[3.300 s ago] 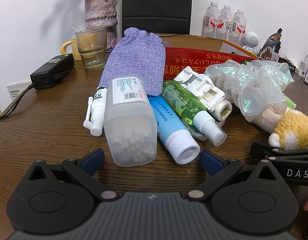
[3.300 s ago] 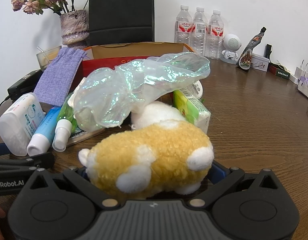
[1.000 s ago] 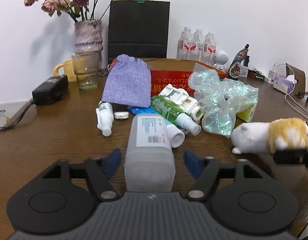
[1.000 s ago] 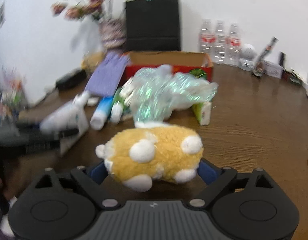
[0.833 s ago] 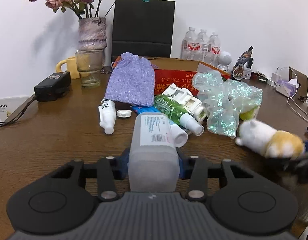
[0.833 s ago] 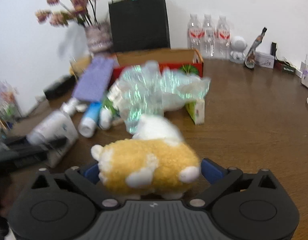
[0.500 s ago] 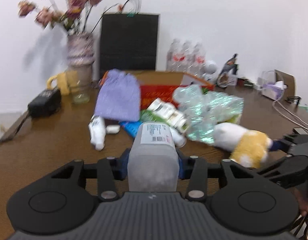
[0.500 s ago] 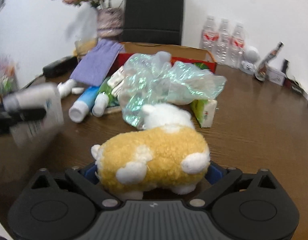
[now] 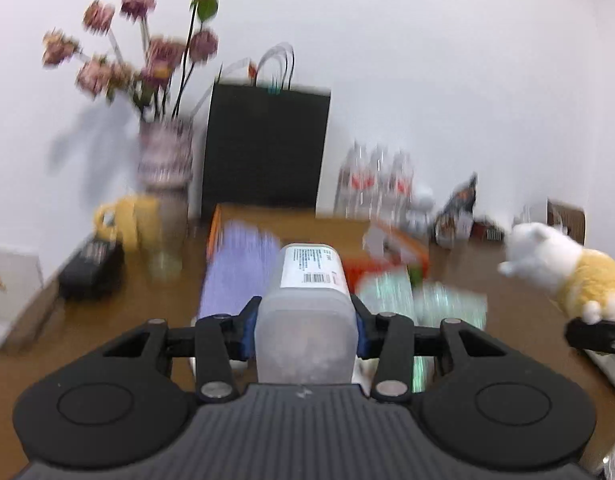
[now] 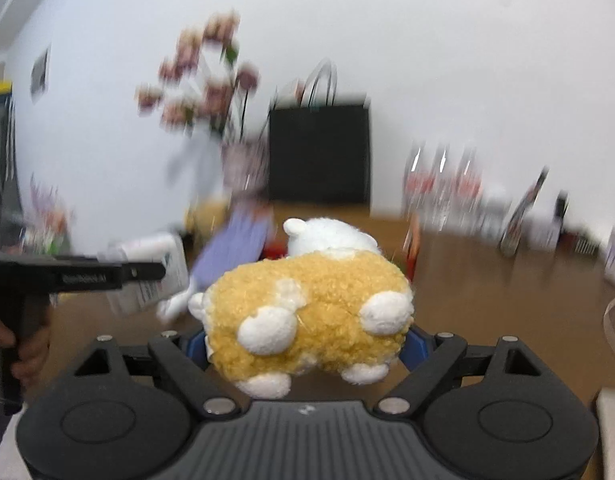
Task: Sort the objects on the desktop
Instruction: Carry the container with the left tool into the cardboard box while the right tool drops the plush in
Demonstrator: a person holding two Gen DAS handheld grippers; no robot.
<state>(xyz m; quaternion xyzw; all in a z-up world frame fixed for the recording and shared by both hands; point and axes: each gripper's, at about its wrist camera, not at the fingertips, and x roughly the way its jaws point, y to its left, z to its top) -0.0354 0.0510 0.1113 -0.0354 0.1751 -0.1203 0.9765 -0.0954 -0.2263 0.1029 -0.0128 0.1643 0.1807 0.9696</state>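
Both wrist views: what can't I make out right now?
- Left wrist: table items behind the frosted container are hidden and motion-blurred.
- Left wrist: plush toy cut by the right edge; right gripper mostly out of frame.
- Right wrist: water bottles smeared, labels unreadable.

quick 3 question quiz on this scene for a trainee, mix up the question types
1. True or false: the left tongs are clamped on the frosted plastic container.
2. What sits between the right tongs? A) a water bottle B) the yellow and white plush toy C) a mug
3. Fill in: behind the cardboard box, against the wall, stands a black paper ____.

Key
1. True
2. B
3. bag
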